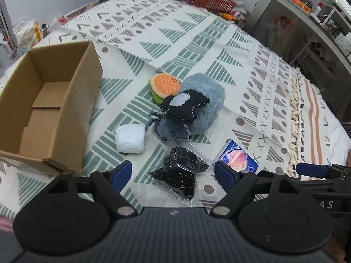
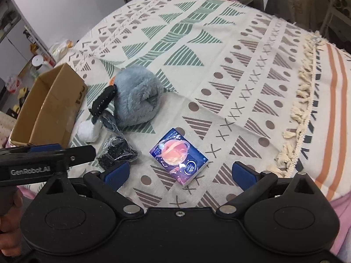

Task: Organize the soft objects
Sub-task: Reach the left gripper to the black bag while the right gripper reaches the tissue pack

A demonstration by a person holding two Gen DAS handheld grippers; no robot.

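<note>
A heap of soft things lies mid-cloth: a grey fluffy plush (image 1: 206, 103) (image 2: 137, 96), a black felt piece (image 1: 185, 106) (image 2: 103, 102) on top of it, a burger toy (image 1: 163, 86), a small denim animal (image 1: 172, 130), a white wad (image 1: 130, 139) (image 2: 87, 131) and a clear bag of black bits (image 1: 181, 172) (image 2: 116, 151). A tissue pack with a planet print (image 1: 238, 159) (image 2: 178, 156) lies to the right. My left gripper (image 1: 173, 174) is open above the black bag. My right gripper (image 2: 181, 172) is open, the tissue pack just ahead of its fingers.
An open, empty cardboard box (image 1: 46, 107) (image 2: 47, 105) stands on the left of the patterned cloth (image 1: 197, 43) (image 2: 219, 65). A red basket (image 1: 210, 1) and clutter sit beyond the far edge, shelves at the right. The cloth's tasselled edge (image 2: 300, 114) runs down the right.
</note>
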